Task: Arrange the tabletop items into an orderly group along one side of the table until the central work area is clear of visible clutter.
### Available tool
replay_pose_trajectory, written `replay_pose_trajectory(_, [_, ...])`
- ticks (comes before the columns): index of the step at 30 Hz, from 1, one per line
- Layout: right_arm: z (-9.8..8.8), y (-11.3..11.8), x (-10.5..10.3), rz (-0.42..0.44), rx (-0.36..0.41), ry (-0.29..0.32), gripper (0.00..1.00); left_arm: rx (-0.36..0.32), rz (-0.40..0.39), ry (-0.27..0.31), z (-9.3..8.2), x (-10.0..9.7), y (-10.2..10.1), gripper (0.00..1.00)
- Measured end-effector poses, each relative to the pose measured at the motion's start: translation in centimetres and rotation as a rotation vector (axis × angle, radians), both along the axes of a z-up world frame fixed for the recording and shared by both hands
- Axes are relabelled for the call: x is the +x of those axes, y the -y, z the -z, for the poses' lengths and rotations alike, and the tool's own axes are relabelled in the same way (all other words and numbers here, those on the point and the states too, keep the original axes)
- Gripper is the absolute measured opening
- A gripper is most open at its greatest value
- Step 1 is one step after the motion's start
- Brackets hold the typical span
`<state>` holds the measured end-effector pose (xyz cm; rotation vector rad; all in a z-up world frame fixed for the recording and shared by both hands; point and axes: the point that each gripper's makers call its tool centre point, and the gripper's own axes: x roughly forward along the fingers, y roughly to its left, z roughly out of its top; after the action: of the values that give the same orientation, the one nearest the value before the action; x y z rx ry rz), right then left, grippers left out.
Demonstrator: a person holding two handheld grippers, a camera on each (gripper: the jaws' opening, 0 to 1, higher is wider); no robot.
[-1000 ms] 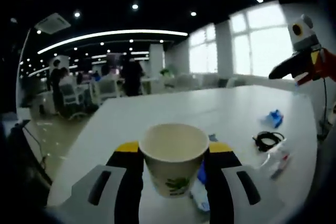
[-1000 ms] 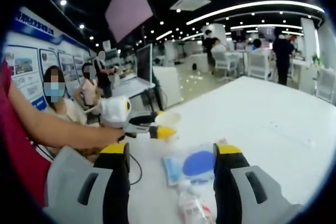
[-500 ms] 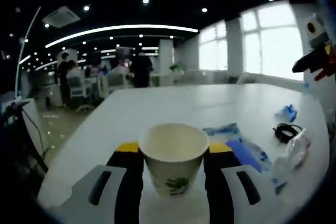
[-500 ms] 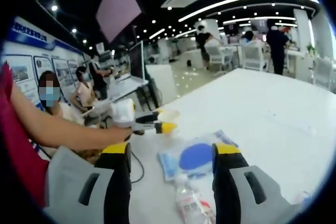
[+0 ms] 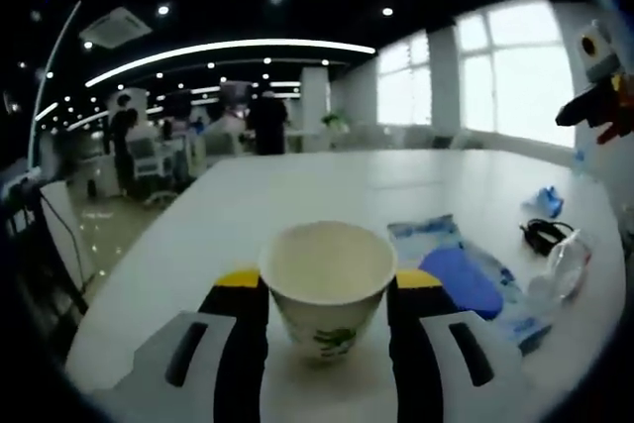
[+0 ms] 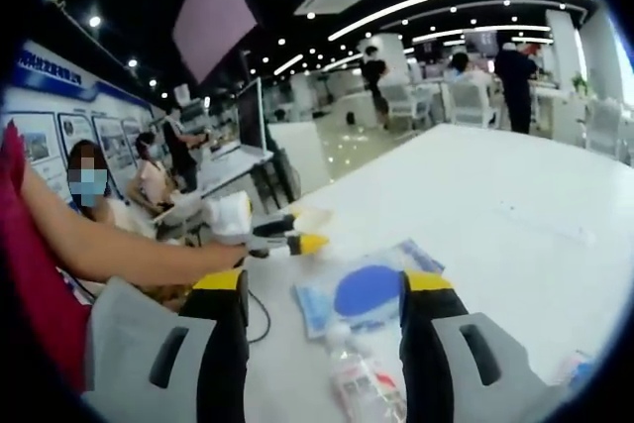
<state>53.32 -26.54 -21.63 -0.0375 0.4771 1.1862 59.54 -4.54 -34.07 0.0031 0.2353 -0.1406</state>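
Two jaws of my left gripper (image 5: 325, 289) are pinching a paper cup (image 5: 328, 284) between them in the left gripper view, mouth up, a green print on its side. The cup is sitting right at the middle of that view, over the white table (image 5: 297, 195). Out at three o'clock from the cup, a blue packet (image 5: 461, 279) is lying flat on the table, and just past it, still toward three o'clock, a clear plastic bottle (image 5: 565, 264) is lying on its side. Above the bottle, around two o'clock, I'm seeing a black coiled cable (image 5: 543, 235) and a small blue crumpled item (image 5: 546, 201). My right gripper (image 5: 599, 101) is hanging at the far two o'clock edge.

In the right gripper view, my right gripper (image 6: 325, 344) is standing spread, nothing between its jaws. The blue packet (image 6: 362, 294) is lying between the jaw tips, and the plastic bottle (image 6: 357, 378) is lying toward six o'clock from it. At ten o'clock from the packet, my left gripper (image 6: 309, 230) is holding the cup (image 6: 310, 217) at the table's edge, my arm (image 6: 109, 250) reaching in from nine o'clock.
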Motion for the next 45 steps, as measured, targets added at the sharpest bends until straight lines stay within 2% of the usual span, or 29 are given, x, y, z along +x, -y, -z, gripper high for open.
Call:
replay_pose_trajectory(7, [-0.2,0.6,0.2,0.010,-0.001,0.007,0.61,-0.042,-0.017,0.018,-0.6,-0.4,0.0,0.55])
replay_pose_trajectory(15, [-0.8,1.1,0.5,0.020,0.012,0.016,0.61,-0.039,-0.026,0.023,-1.6,-2.1,0.1,0.60])
replay_pose_trajectory(24, [-1.6,1.8,0.8,0.034,0.030,0.028,0.61,-0.044,0.020,0.048,-4.0,-5.4,1.5,0.58])
replay_pose_trajectory(32, [-3.8,4.6,2.4,0.095,0.051,0.075,0.61,-0.044,0.092,0.061,-6.3,-7.6,3.8,0.50])
replay_pose_trajectory(35, [-4.7,6.1,3.1,0.134,0.061,0.094,0.61,-0.038,0.140,0.060,-7.5,-8.2,5.5,0.47])
replay_pose_trajectory(39, [-5.5,7.9,3.6,0.173,0.065,0.113,0.61,-0.007,0.202,0.087,-9.2,-8.3,7.5,0.45])
replay_pose_trajectory(45, [-6.3,9.8,3.3,0.209,0.067,0.133,0.61,0.000,0.270,0.128,-11.9,-8.2,10.3,0.45])
